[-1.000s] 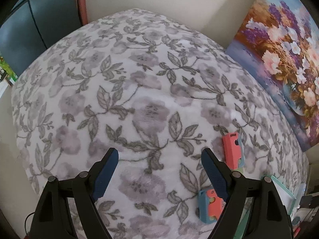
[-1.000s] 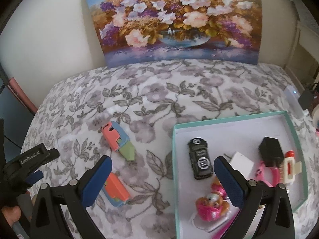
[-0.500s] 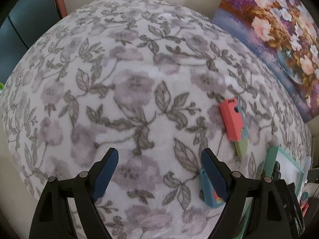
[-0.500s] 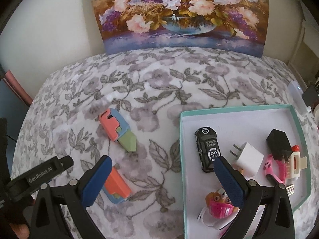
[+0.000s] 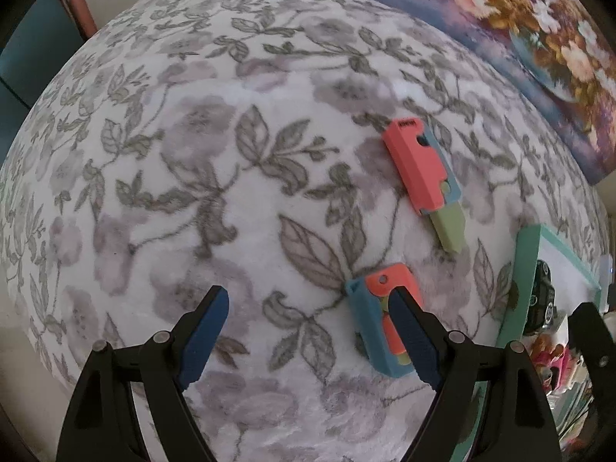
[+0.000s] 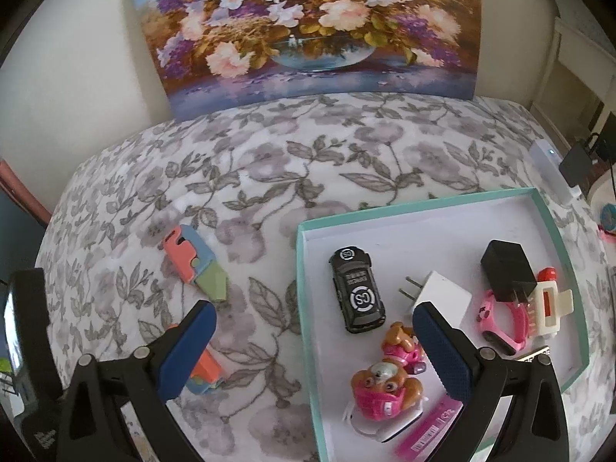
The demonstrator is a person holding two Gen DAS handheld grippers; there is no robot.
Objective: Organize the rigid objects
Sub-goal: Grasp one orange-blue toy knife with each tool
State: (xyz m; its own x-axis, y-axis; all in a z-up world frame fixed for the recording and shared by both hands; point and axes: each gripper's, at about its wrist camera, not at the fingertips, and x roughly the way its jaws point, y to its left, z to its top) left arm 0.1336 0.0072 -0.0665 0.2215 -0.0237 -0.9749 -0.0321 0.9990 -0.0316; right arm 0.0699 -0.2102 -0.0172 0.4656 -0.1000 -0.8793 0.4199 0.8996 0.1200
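Observation:
Two coral-and-blue toy knives lie on the flowered bedspread. The longer toy knife [image 5: 423,177] [image 6: 196,265] shows a green blade. The folded toy knife [image 5: 379,319] [image 6: 204,369] lies partly behind a finger in each view. My left gripper [image 5: 308,327] is open with only cloth between its fingers, and its right finger [image 5: 408,331] overlaps the folded toy knife. My right gripper [image 6: 315,346] is open and straddles the left wall of the teal box [image 6: 304,308]. It holds nothing.
The teal box [image 5: 527,269] holds a black toy car [image 6: 356,288], a white charger [image 6: 442,296], a black charger [image 6: 508,269], a pink watch [image 6: 504,323], pup figures [image 6: 385,381] and a white clip [image 6: 546,300]. A flower painting [image 6: 308,27] leans on the back wall.
My left gripper has dropped and swung right, so both toy knives look nearer and the folded one now sits at its right finger. The right view has hardly shifted.

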